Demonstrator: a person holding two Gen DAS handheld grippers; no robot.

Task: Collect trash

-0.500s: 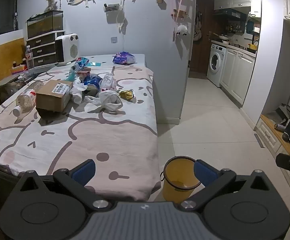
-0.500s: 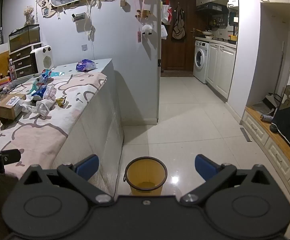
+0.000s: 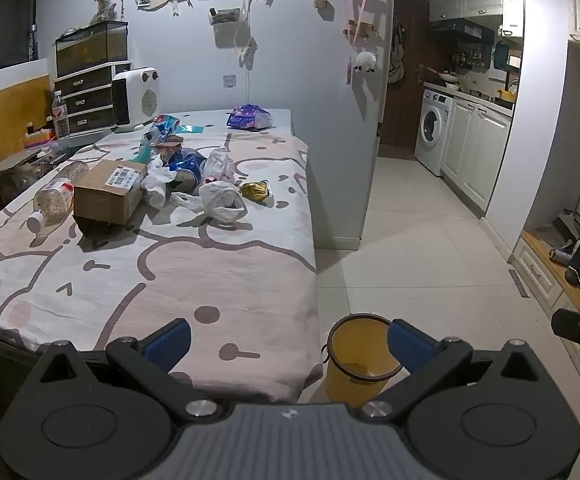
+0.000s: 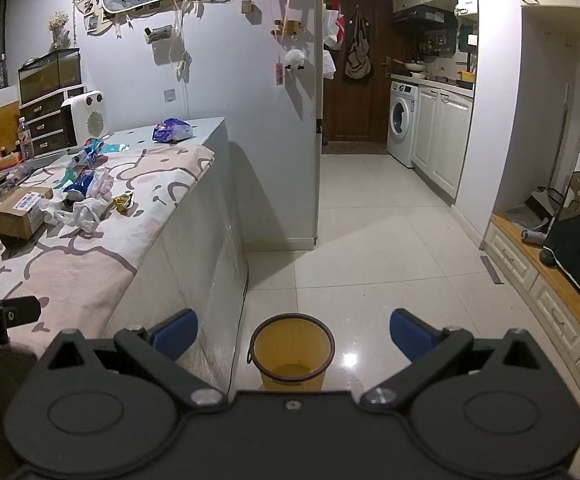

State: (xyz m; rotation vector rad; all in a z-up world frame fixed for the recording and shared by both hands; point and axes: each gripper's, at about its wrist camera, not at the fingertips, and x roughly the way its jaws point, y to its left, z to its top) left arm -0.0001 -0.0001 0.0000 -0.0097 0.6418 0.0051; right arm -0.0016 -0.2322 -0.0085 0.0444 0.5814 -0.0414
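Trash lies in a heap on the pink-and-white cloth of the table (image 3: 194, 280): a cardboard box (image 3: 108, 196), a clear plastic bottle (image 3: 52, 202) on its side, white plastic bags (image 3: 220, 200), a gold wrapper (image 3: 254, 191) and blue packets (image 3: 186, 164). A yellow bin (image 3: 359, 354) (image 4: 293, 354) stands on the floor by the table's near corner. My left gripper (image 3: 288, 340) hangs open above the table's near edge, far from the heap. My right gripper (image 4: 293, 334) is open over the floor, with the bin seen between its fingers. Neither holds anything.
A white heater (image 3: 136, 98), a drawer unit (image 3: 86, 98) and a purple packet (image 3: 248, 116) stand at the table's far end. A grey partition wall (image 4: 250, 120) rises behind the table. Tiled floor (image 4: 369, 240) runs to a washing machine (image 4: 401, 122) and cabinets. A low wooden bench (image 4: 549, 280) lines the right.
Both views have shifted only slightly; the grippers stay open and the trash and bin have not moved.
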